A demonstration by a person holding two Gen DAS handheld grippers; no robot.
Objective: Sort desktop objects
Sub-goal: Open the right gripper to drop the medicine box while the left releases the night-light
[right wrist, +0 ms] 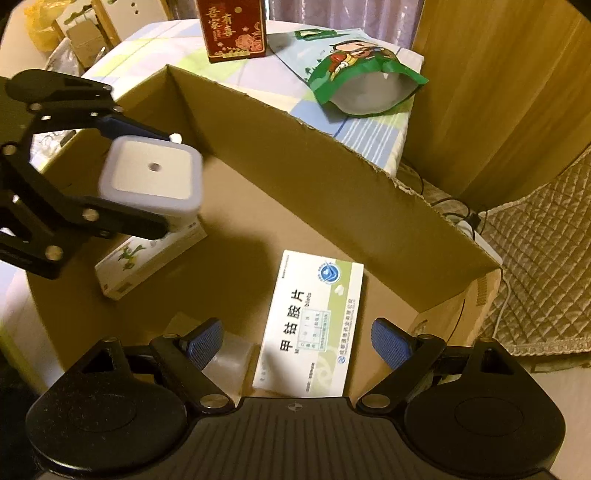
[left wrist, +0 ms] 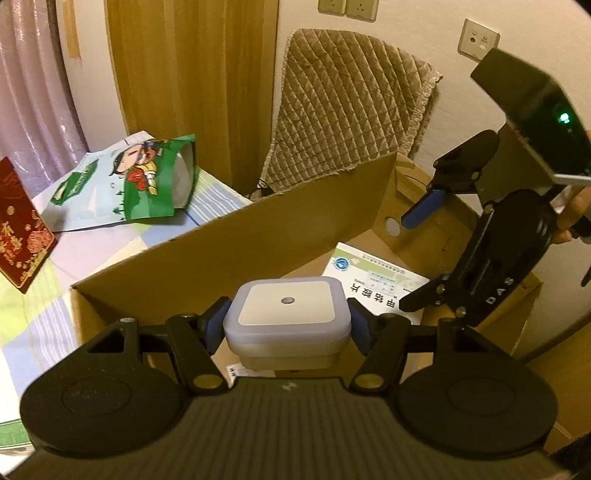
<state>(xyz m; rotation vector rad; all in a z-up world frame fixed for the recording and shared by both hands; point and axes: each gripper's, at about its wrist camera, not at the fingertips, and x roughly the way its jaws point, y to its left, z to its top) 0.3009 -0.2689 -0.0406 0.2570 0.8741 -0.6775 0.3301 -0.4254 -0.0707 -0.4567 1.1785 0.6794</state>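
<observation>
Your left tongs (left wrist: 287, 326) pinching night light (left wrist: 286, 318) over cardboard box (right wrist: 332, 155), right tongs (right wrist: 297, 343) spread above medicine box (right wrist: 314, 314) at 6 o'clock

The white night light (right wrist: 151, 175) is smeared by motion in the right wrist view. It hides part of the small carton (right wrist: 147, 264) below. A clear item (right wrist: 229, 356) (what it is cannot be told) sits half behind the right tool's (right wrist: 299, 341) finger.

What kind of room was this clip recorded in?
Probably a home bedroom: a checked bedsheet covers the surface beside the cardboard box, with a curtain, wall sockets and a quilted chair cover nearby.
</observation>
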